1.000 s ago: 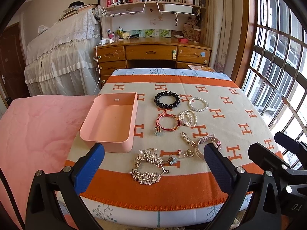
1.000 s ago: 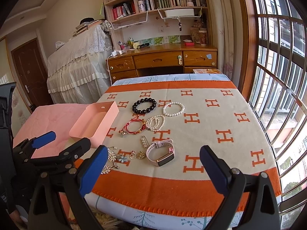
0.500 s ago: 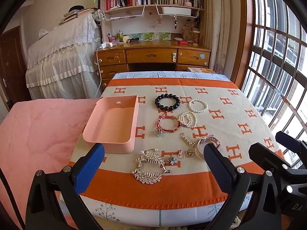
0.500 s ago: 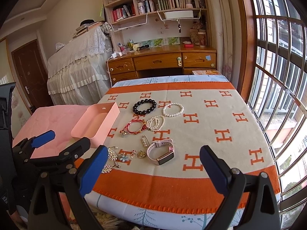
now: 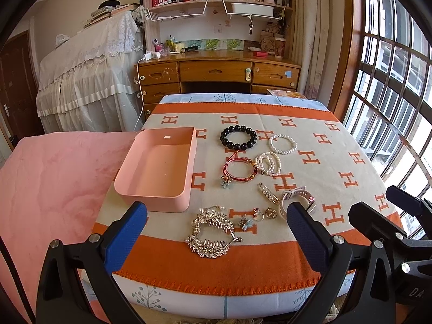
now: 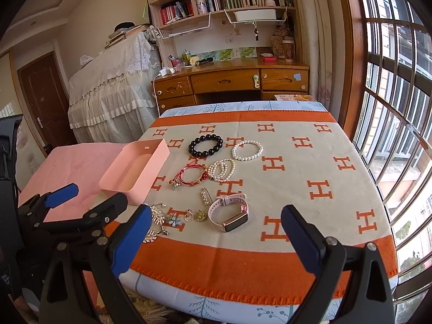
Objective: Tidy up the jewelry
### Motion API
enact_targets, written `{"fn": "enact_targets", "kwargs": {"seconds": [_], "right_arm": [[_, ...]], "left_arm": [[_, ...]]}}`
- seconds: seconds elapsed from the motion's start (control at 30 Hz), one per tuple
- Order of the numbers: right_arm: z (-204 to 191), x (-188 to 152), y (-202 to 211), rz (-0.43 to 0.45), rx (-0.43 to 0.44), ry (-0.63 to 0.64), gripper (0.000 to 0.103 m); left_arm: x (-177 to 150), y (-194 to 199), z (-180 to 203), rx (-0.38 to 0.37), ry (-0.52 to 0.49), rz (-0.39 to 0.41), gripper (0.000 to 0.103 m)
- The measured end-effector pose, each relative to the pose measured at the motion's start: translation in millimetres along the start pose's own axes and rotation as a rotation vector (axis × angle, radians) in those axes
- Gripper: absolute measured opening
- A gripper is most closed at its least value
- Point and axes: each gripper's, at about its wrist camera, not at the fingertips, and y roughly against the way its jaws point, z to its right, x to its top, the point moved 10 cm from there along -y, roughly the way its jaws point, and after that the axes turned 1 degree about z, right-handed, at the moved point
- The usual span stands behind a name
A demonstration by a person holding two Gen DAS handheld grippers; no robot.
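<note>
An empty pink box (image 5: 159, 166) (image 6: 135, 168) sits at the table's left. Right of it lie a black bead bracelet (image 5: 238, 137) (image 6: 205, 145), a single pearl bracelet (image 5: 282, 144) (image 6: 247, 149), a coiled pearl bracelet (image 5: 268, 163), a red cord bracelet (image 5: 239, 171) (image 6: 192, 176), a pink smart band (image 6: 229, 212), a bar clip (image 5: 267, 193), small rings and charms (image 5: 256, 216), and a rhinestone hair comb (image 5: 209, 230). My left gripper (image 5: 216, 229) is open above the table's near edge, over the comb. My right gripper (image 6: 216, 226) is open, near the smart band.
The table has an orange and beige blanket (image 5: 337, 162). A pink bedspread (image 5: 48, 183) lies to the left. A wooden desk (image 5: 216, 73) with shelves stands beyond the table. A barred window (image 6: 399, 108) is at the right.
Both grippers have drawn back and risen slightly, so the table looks a little farther away. Nothing on the table has moved.
</note>
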Motion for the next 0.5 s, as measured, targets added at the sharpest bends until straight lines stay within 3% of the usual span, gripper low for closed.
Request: {"fn": "enact_targets", "kwargs": {"seconds": [0.2, 0.4, 0.5], "right_arm": [[3, -6, -14, -0.042, 0.007, -0.001, 0.097], [16, -11, -35, -0.101, 0.006, -0.028, 0.096], [25, -16, -49, -0.154, 0.015, -0.053, 0.082]], "left_arm": [[-10, -24, 2, -0.051, 0.013, -0.091, 0.102], [-20, -53, -10, -0.033, 0.027, -0.185, 0.102], [-28, -67, -17, -0.047, 0.041, -0.246, 0.102]]}}
